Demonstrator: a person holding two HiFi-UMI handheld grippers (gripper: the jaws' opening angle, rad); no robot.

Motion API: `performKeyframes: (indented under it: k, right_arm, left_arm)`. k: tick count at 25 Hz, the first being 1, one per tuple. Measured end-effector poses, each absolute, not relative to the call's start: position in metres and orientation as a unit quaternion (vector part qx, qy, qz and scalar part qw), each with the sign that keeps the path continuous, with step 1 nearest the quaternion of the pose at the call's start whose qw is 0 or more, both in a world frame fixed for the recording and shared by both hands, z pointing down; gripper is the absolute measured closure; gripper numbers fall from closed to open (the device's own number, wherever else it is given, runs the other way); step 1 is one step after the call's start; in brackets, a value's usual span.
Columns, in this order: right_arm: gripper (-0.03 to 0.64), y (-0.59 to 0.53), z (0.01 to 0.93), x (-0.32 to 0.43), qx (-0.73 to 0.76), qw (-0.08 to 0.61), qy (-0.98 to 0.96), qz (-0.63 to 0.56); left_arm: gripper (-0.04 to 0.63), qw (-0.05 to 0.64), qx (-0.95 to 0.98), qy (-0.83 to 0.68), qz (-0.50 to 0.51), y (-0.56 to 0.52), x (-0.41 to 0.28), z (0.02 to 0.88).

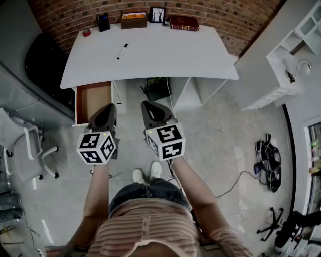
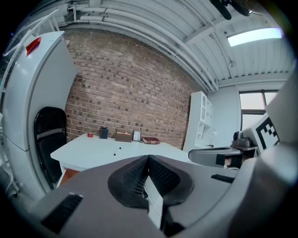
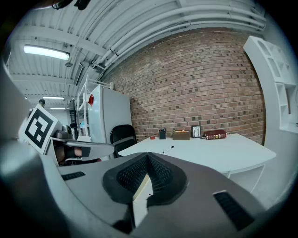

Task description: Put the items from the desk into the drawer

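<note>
Hardly begun, judging by the layout. Drawer [image 1: 94, 100] already pulled out below the front left corner of the desk [image 1: 165, 55], brown inside and seemingly empty, though not seen to the very back.

All items on the desk, none in the drawer:
- pen [image 1: 122, 51] lying loose toward the left edge, about midway between front and back
- along the back edge, starting near the back left corner: red thing [image 1: 87, 32] too small to identify, dark cup [image 1: 104, 22], box [image 1: 134, 20], frame [image 1: 158, 14], book [image 1: 183, 23]

Left gripper [image 2: 149, 159] closed tight, nothing between the jaws, held short of the front edge, near the drawer's front. Right gripper [image 3: 148, 158] beside it, likewise closed on nothing, well apart from every item.

Left to do, probably: everything. Reaching in over the front edge, picking up each of the six, laying it in the drawer, perhaps pushing the drawer shut afterwards.
</note>
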State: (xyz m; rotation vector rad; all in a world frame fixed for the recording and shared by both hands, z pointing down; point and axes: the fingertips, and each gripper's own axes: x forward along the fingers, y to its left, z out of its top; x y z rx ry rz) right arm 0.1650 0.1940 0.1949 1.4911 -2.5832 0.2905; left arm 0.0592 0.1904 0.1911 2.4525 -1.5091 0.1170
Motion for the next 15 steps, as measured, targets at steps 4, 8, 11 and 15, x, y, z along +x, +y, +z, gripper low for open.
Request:
performKeyframes:
  k: [4, 8, 11, 15]
  right_arm:
    - [0.6, 0.192, 0.202, 0.163, 0.495, 0.076, -0.86, 0.101]
    - [0.6, 0.188, 0.205, 0.169, 0.491, 0.078, -0.862, 0.102]
    - [0.6, 0.185, 0.206, 0.177, 0.489, 0.073, -0.863, 0.106]
    - [0.6, 0.182, 0.208, 0.186, 0.484, 0.069, -0.865, 0.116]
  left_arm:
    - [0.586, 0.131, 0.847, -0.514, 0.043, 0.186, 0.062, 0.195]
    - [0.586, 0.134, 0.847, -0.513, 0.044, 0.184, 0.069, 0.199]
    - [0.586, 0.14, 0.847, -0.511, 0.042, 0.183, 0.076, 0.204]
    - [0.586, 0.143, 0.849, -0.506, 0.044, 0.177, 0.084, 0.205]
